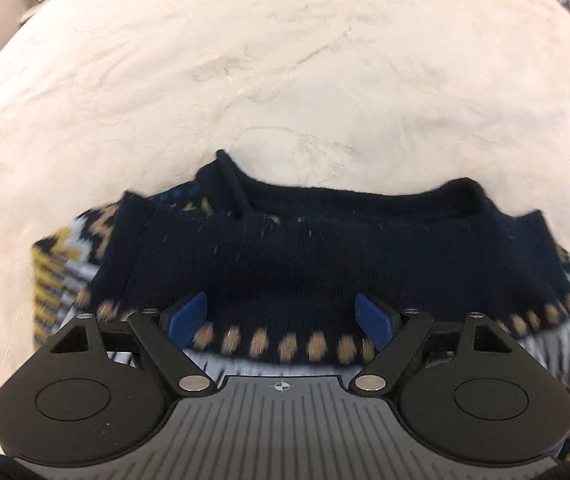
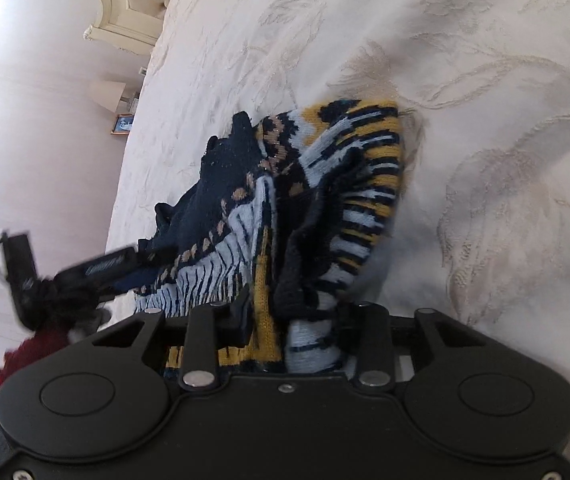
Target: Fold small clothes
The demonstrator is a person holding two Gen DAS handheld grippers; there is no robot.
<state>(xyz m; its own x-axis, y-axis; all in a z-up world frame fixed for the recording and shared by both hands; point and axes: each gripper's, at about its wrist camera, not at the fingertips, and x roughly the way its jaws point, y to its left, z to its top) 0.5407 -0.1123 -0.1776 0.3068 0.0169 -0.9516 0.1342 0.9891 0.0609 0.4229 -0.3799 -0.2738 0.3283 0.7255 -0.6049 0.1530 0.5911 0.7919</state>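
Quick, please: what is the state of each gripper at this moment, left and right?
Left gripper: open, jaws apart above the sweater, holding nothing.
Right gripper: closed on a bunched fold of the sweater.

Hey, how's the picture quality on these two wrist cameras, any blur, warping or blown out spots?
Left wrist view: strong fisheye bulge, the bedspread bright and washed out, the sweater smeared by motion blur at its patterned edges. Right wrist view: the same warping, the sweater fairly sharp, the left gripper blurred at the frame's left, the wall pale and overexposed.
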